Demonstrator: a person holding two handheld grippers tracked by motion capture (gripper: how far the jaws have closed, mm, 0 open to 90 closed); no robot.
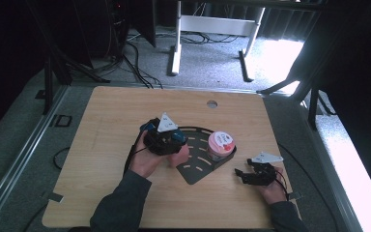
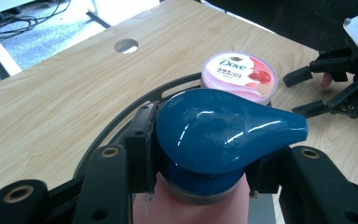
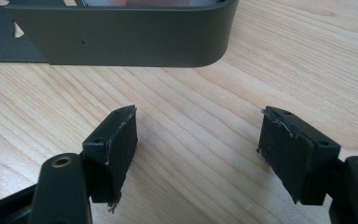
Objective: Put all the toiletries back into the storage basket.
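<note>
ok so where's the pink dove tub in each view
High view: the pink tub sits right of centre on the black rack, between the two grippers.
Left gripper view: upper middle, just beyond the blue cap.
Right gripper view: I can't make it out; the rack's wall runs across the top.
Shared landmark: the black rack.

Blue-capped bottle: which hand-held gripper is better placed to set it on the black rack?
Left. The left hand-held gripper already clamps the blue-capped bottle over the black rack, beside the Dove jar. The right hand-held gripper is open over bare table.
</note>
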